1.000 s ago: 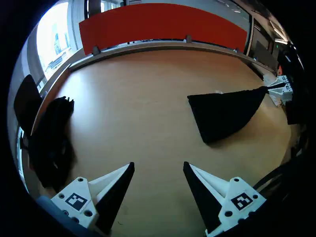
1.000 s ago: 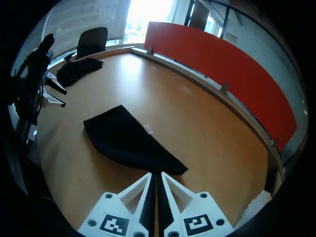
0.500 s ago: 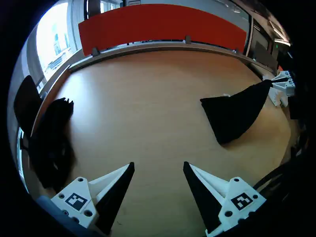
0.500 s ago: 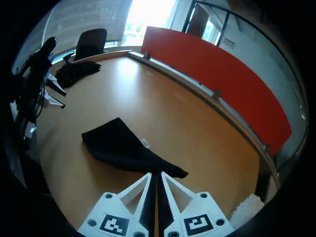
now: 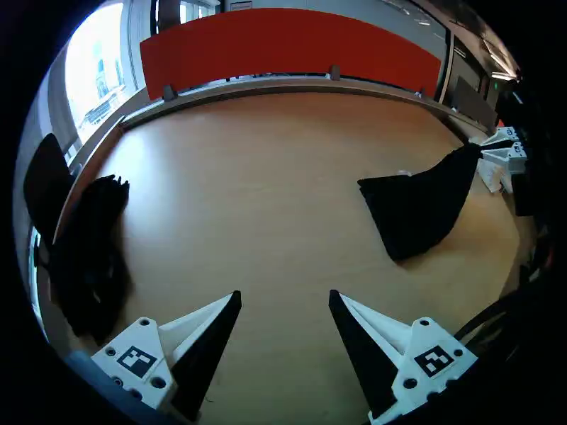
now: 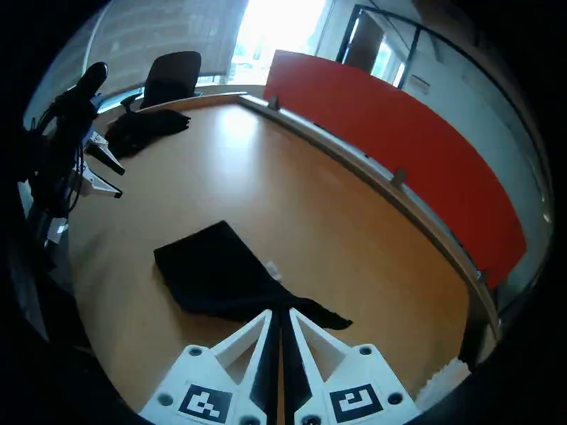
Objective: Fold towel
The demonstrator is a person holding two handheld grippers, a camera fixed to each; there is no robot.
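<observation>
Right jaws: the right gripper (image 6: 281, 315) is pinched tight on one corner of the black cloth towel (image 6: 212, 273). That corner is up off the wood, and the rest trails away ahead of the jaws and to their left.
Left jaws: the left gripper (image 5: 283, 294) is spread wide with nothing in it, hovering over the bare wooden tabletop (image 5: 269, 184).
Towel: a slack wedge, well ahead of the left jaws and off to their right. One end drapes up to the right jaws, the other lies flat on the tabletop.
Step in hand: looks to me like the raised corner is being drawn out, either to straighten the cloth or to carry it over for a fold. I can't tell which.
Doing it well: keep that pinch firm and low so the cloth lays down without bunching. The left jaws should reach across and pin or take a free corner, or the whole wedge may just slide.
Around: a dark rumpled heap (image 5: 92, 248) lies left of the left jaws near the tabletop's edge, with a black office chair (image 6: 170, 78) beyond it. A red partition panel (image 5: 290, 42) runs along the far side.
In the way: from the left jaws to the towel it's plain wood, and the heap sits well apart.
</observation>
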